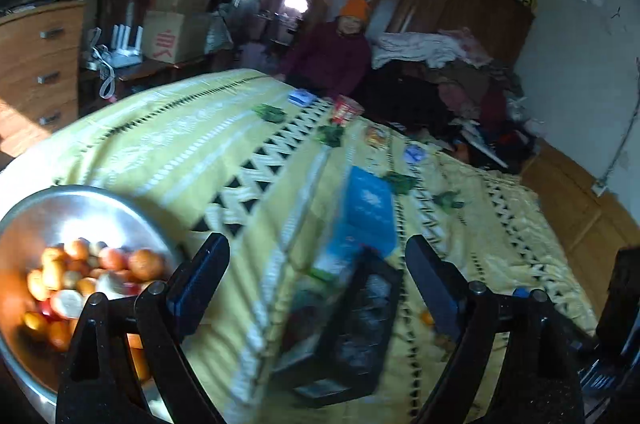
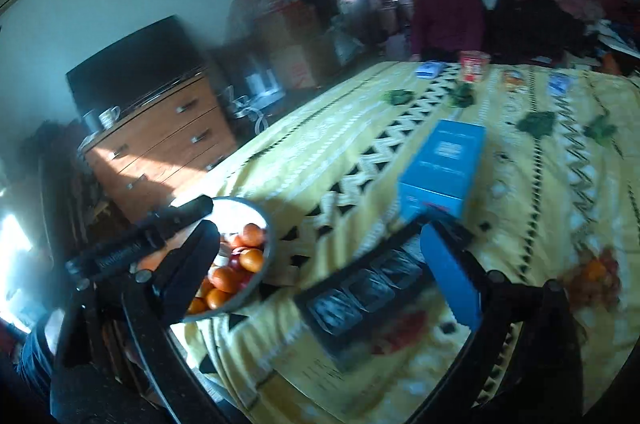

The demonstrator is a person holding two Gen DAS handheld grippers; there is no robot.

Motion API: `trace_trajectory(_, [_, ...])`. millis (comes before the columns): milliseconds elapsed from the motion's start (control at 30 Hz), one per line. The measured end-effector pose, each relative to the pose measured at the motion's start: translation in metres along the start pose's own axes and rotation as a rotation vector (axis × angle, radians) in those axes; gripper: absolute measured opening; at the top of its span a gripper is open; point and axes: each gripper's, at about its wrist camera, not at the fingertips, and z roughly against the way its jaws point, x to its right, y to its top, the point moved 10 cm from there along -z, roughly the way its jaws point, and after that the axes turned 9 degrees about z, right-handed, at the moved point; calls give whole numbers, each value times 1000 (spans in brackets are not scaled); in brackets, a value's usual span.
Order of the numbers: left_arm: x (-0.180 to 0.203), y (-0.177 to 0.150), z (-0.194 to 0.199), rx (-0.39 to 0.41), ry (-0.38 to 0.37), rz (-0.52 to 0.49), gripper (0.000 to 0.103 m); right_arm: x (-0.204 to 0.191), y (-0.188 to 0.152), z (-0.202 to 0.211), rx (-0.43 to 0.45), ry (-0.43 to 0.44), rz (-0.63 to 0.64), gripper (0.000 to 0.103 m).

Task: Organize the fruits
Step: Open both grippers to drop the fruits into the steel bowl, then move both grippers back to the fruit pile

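Note:
A metal bowl (image 1: pixel 36 212) full of oranges and red fruits (image 1: pixel 80 276) stands on the yellow patterned bedspread (image 1: pixel 192 151) at my near left. It also shows in the right wrist view (image 2: pixel 267 224), with its fruits (image 2: pixel 236 272). A black compartmented tray (image 1: pixel 352 328) lies in front of me, also seen in the right wrist view (image 2: pixel 360 296). My left gripper (image 1: pixel 316 264) is open and empty above the tray. My right gripper (image 2: pixel 320 248) is open and empty, between bowl and tray. One orange (image 1: pixel 427 318) lies on the bed by the tray.
A blue box (image 2: pixel 444 167) lies beyond the tray. Small packets, a red cup (image 2: pixel 474 65) and green items dot the far bedspread. A person in an orange hat (image 2: pixel 444 11) sits at the far edge. A wooden drawer chest (image 2: pixel 160 143) stands left.

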Motion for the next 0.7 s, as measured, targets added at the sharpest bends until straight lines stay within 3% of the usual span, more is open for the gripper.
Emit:
trace_trajectory(67, [48,12,-18,-28,-52,-23,91,44,-16,23,-41,-68,-52,102])
trace_trajectory(167, [107,52,-29,17,-76,-93,91,93,-33,57,-60,-135,-95,102])
trace_trajectory(267, [143,93,-30,101,-66,-134,91,130,-47,81,-57,-187,-140,102])
trace_trajectory(367, [165,91,-39,124,-73,-180,92,172,-76,96,-72,-247,-196,102])
trace_trajectory(433, [177,57,-54,85,-97,-237,92,193,-104,100,-96,-260,-246,102])
trace_trajectory(567, [194,-67,-117,-138,-124,-328,89,213,-158,96,-179,-256,-301,101])
trace_trajectory(633, [193,-129,-149,-260,-125,-339,80,217,-179,92,-207,-240,-318,99])
trace_trajectory(700, [184,-183,-183,-382,-102,-331,62,219,-191,93,-218,-219,-328,96])
